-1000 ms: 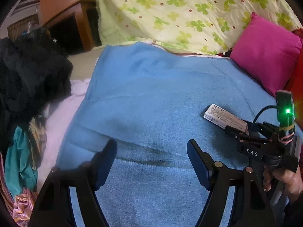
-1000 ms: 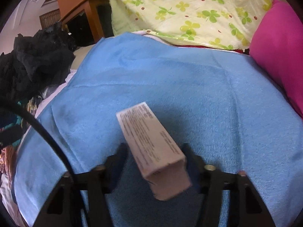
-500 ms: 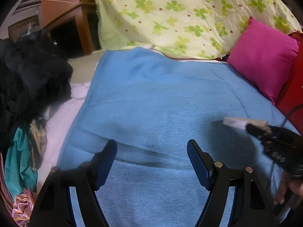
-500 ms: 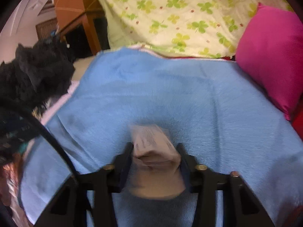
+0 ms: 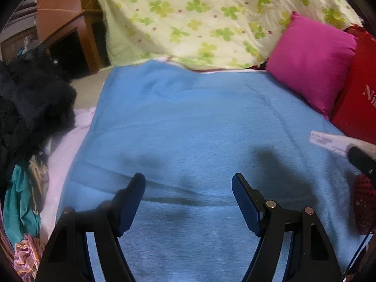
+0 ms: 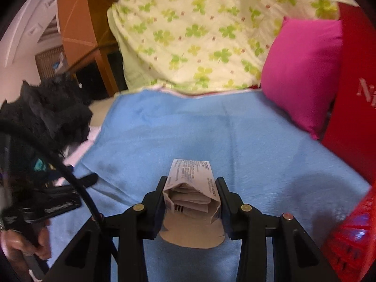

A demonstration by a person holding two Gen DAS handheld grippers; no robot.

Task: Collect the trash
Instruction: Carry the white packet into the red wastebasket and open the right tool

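Your right gripper (image 6: 191, 196) grips the crushed carton (image 6: 191, 183); it's flimsy and could slip. Left gripper (image 5: 188, 202) wide, empty.

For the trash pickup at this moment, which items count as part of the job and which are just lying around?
Part of the job:
- small paper box, squashed in the right gripper
- left gripper, open and empty

Just lying about:
- blue blanket
- pink cushion
- clover-print quilt
- dark clothes pile
- red box
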